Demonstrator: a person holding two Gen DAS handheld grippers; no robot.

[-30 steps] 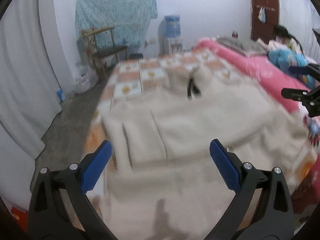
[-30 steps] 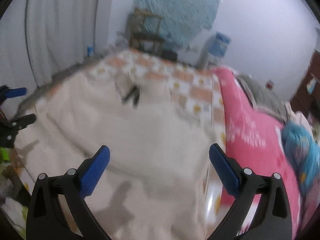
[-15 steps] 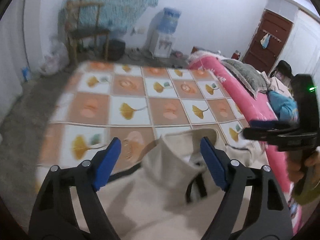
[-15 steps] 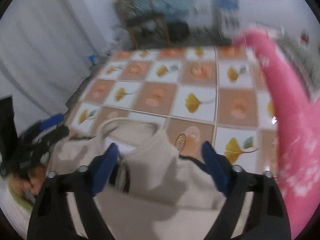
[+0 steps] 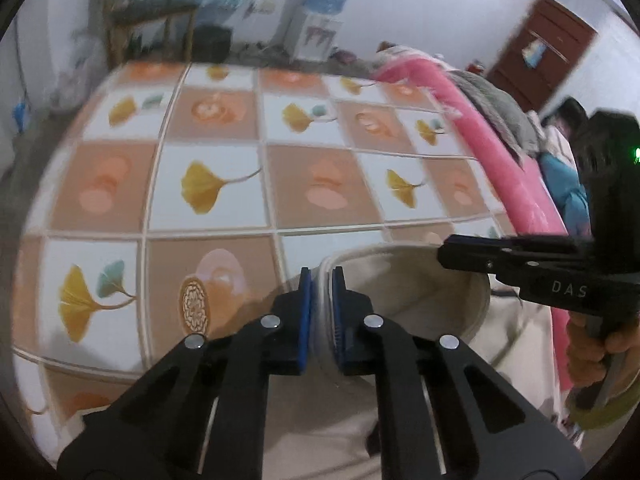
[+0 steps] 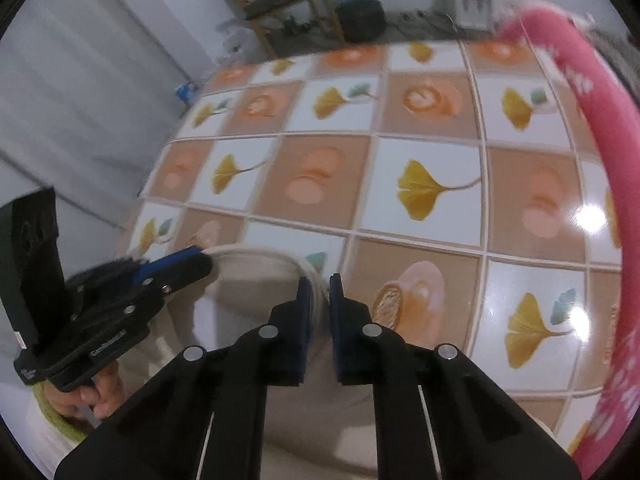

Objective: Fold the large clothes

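A cream fleece garment (image 5: 432,292) lies on the bed with its stand-up collar toward the far end. In the left wrist view my left gripper (image 5: 322,280) has its blue pads on the collar's left rim, the jaws closing with the cloth pinched between them. My right gripper (image 5: 446,254) comes in from the right at the collar's other side. In the right wrist view the right gripper (image 6: 320,284) is closing on the right rim of the garment (image 6: 256,280), its pads pressing the cloth. The left gripper (image 6: 198,258) shows at the left rim, held by a hand (image 6: 96,396).
A checkered sheet (image 5: 224,192) with ginkgo leaves covers the bed beyond the collar. A rolled pink blanket (image 5: 480,128) runs along the right side. A person (image 5: 568,120) sits at the far right. A water dispenser (image 5: 320,12), a wooden chair (image 5: 160,16) and a brown door (image 5: 540,56) stand behind.
Both grippers swept forward over the garment from its near end to the collar and dipped down. Their jaws went from wide open to closed on the collar's rim.
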